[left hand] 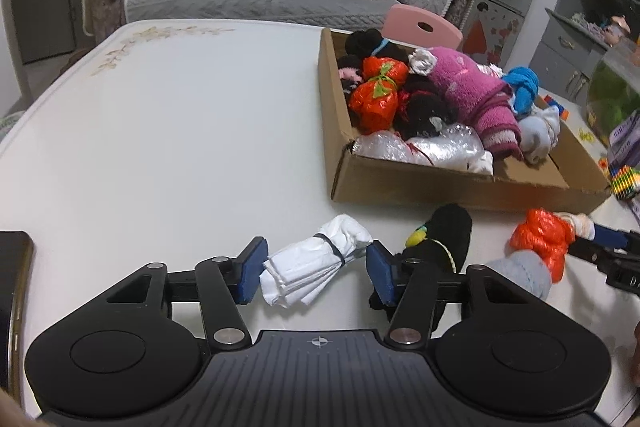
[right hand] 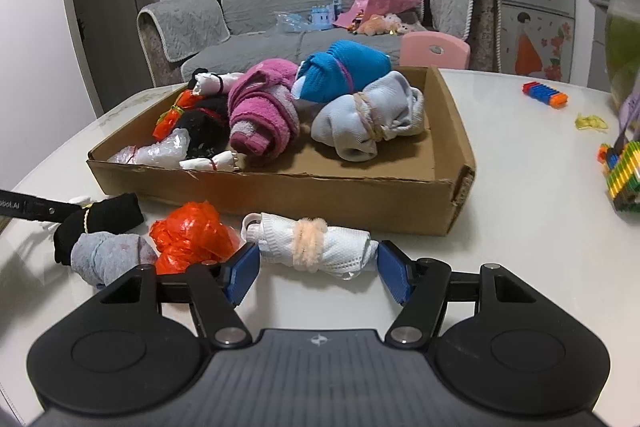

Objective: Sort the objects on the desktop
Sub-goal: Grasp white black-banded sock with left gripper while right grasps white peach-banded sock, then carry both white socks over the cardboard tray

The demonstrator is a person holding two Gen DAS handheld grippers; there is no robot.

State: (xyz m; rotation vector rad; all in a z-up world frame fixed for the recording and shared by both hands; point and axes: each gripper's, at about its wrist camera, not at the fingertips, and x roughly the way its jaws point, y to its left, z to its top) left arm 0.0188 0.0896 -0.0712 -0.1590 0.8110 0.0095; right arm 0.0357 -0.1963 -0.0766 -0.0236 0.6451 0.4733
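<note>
1. Straddling a white cloth roll bound with a black band (left hand: 316, 263), the left claw (left hand: 316, 269) has its blue pads at either end of the roll; the left pad touches the roll's end, the right pad sits at its tip, and I cannot tell whether they press yet.
2. Just right of that claw, a black sock bundle with a yellow tie (left hand: 440, 239) lies on the white counter (left hand: 180, 147), partly behind the right finger.
3. Right again lie a grey roll (left hand: 520, 273) and an orange plastic bundle (left hand: 544, 239), touching each other.
4. Farther right, the right claw (right hand: 318, 267) brackets a white roll tied with a peach fuzzy band (right hand: 316, 245); both pads sit at the roll's ends, seemingly in contact, though a firm grip is not clear.
5. Beyond these bundles stands an open cardboard box (right hand: 280, 187), near the counter's far right part.
6. Inside it are an orange bundle (left hand: 378, 93), black items, a magenta towel roll (right hand: 262, 115), a blue bundle (right hand: 344, 67) and a pale grey bundle bound with a rubber band (right hand: 368, 123).
7. On the counter right of the box are a small red-and-blue block (right hand: 544, 93) and a stack of coloured bricks (right hand: 624, 175).
</note>
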